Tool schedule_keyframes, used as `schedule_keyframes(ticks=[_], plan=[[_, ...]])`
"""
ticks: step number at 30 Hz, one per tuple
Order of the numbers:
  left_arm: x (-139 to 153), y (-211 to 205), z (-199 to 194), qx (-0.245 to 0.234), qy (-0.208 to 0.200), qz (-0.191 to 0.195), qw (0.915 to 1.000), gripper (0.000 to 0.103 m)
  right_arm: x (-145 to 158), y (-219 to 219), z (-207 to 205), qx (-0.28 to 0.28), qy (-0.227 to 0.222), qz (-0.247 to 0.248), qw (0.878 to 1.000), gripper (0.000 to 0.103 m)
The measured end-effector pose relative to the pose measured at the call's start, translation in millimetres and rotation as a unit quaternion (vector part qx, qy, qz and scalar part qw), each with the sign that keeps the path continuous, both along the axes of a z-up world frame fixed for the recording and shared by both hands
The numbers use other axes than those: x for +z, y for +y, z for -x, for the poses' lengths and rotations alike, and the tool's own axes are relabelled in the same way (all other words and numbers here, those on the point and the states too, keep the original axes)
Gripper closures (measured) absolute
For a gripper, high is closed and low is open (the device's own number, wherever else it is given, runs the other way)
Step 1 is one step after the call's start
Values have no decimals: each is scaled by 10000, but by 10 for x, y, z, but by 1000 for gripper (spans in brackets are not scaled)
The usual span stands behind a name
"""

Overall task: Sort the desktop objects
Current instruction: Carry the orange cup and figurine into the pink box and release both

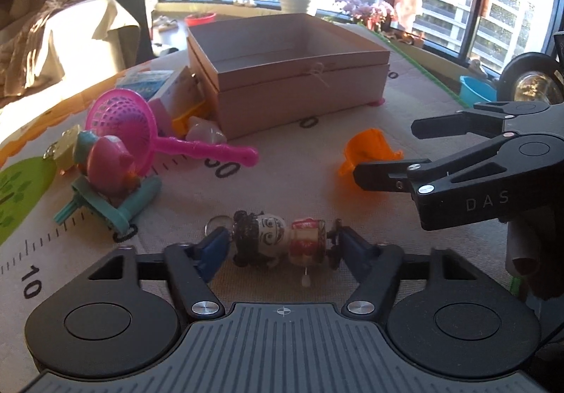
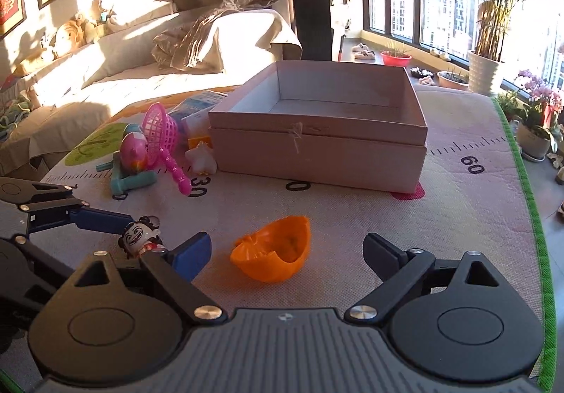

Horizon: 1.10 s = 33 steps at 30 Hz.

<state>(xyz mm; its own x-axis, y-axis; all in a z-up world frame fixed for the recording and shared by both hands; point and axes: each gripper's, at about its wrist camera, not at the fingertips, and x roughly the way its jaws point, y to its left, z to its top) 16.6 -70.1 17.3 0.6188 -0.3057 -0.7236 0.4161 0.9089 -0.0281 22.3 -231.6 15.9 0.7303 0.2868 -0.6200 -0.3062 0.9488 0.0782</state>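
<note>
Left claw (image 1: 280, 245) is pinching the doll (image 1: 278, 241) end to end, so its long axis runs 9-to-3, head at 9, just above the table (image 1: 282, 153). Right claw (image 2: 287, 253) is spread wide with the orange shell (image 2: 273, 252) between its fingers, untouched. Box (image 1: 289, 75) sits at 12, open top. The toy pile (image 1: 116, 153) at 10 overlaps too much to sort out.

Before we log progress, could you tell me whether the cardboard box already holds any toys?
No, the cardboard box shows only its bare inside.
</note>
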Motion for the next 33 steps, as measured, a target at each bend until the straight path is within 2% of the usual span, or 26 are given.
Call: schedule_keyframes(ticks=[4, 6, 7, 11, 16, 19, 23, 27, 29, 33], plan=[[44, 53, 65, 21, -116, -103, 9999, 34, -43, 68, -72, 101, 134, 22, 9999, 26], [72, 76, 107, 22, -157, -157, 9998, 34, -71, 100, -113, 150, 242, 93, 9996, 46], [91, 87, 122, 25, -183, -174, 9997, 34, -84, 116, -125, 188, 299, 147, 9993, 52], [193, 86, 151, 6, -308, -208, 9993, 34, -4, 102, -43, 278, 143, 276, 9991, 52], [405, 7, 94, -132, -589, -219, 9979, 34, 357, -150, 3, 154, -227, 0, 9996, 52], [649, -46, -42, -163, -984, -147, 9949, 34, 637, -338, 20, -52, -602, -128, 9981, 52], [976, -201, -454, -169, -1599, -12, 9870, 34, 889, -506, -20, -271, -981, -108, 9947, 52], [975, -466, -987, -251, -1566, 69, 9873, 33, 969, -558, -171, -413, -1067, 17, 9934, 52], [866, -513, -1173, -204, -1280, 100, 9915, 21, 969, -574, -269, -495, -1053, 44, 9932, 52], [717, -264, -992, -37, -1126, 289, 9932, 6, 909, -584, -539, -536, -785, -33, 9955, 52]])
